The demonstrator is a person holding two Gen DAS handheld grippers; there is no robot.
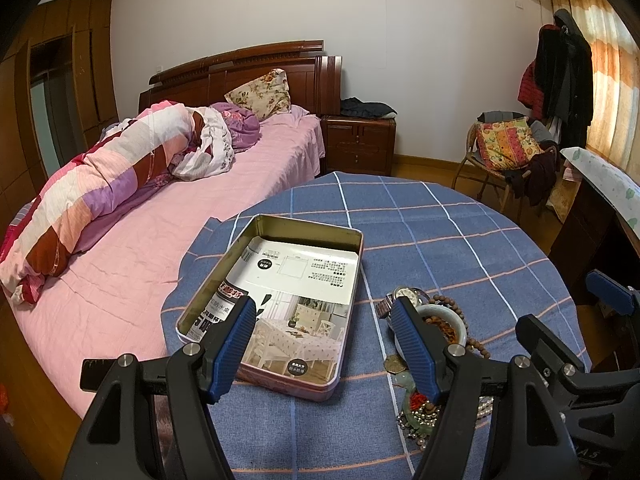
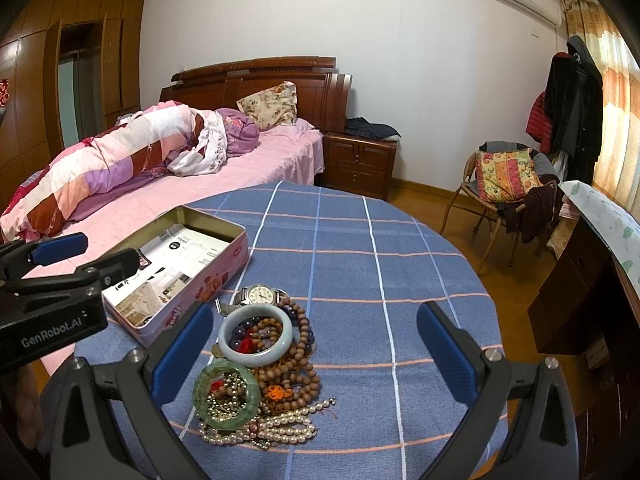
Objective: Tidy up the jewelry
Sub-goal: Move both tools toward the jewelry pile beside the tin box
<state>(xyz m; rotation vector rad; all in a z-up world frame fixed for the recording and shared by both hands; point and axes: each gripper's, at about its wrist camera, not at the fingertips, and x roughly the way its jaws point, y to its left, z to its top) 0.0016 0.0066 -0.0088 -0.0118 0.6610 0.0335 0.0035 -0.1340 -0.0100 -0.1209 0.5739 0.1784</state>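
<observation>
Blue checked tablecloth (image 2: 360,240) carries the open tin (image 1: 280,300), long axis running away, beside heaped jewelry (image 2: 264,364) partly hidden by the empty, wide-spread left gripper (image 1: 323,344) and right gripper (image 2: 316,344).

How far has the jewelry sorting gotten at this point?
Nothing looks sorted yet: the tin holds only a printed paper liner. Nothing is in hand; the left gripper and right gripper are both open. Everything is left: the watch, pale bangle, green bangle, wooden beads and pearls sit heaped on the tablecloth beside the tin.
</observation>
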